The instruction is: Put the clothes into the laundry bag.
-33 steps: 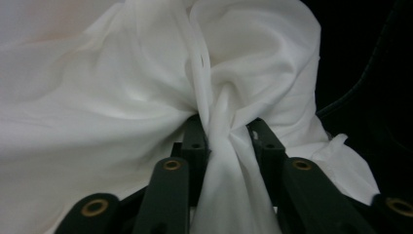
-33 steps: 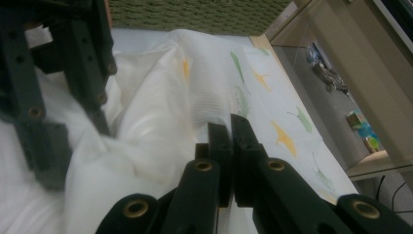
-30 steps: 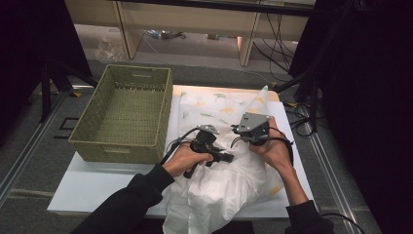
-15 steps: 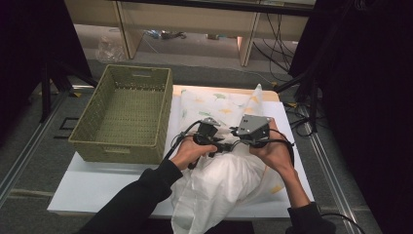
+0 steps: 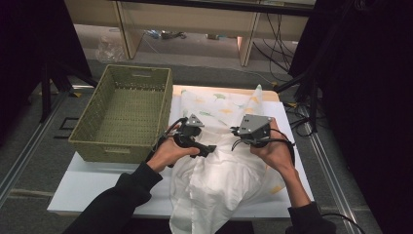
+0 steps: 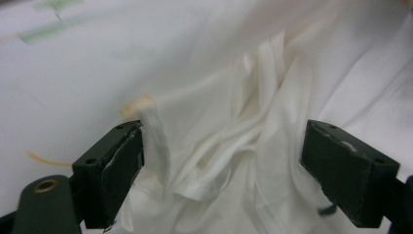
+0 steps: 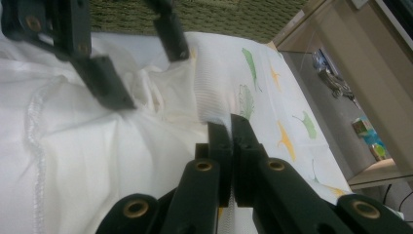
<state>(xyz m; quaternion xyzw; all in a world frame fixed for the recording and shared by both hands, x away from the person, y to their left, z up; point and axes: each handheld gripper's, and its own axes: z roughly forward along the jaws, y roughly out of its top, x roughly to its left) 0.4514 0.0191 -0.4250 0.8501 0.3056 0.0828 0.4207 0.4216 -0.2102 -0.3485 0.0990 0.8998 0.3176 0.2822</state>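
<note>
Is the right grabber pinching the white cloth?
Touching. In the right gripper view, the right gripper has its jaws shut on a fold of the cloth.

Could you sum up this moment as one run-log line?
left gripper: jaws just opening, cloth between | right gripper: shut on cloth | basket: beside cloth

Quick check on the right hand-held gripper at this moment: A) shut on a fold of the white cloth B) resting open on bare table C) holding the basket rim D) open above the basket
A: in the right gripper view the right hand-held gripper has its jaws pressed together on a ribbed fold of the white cloth, while the green basket sits apart at the left of the table.
</note>
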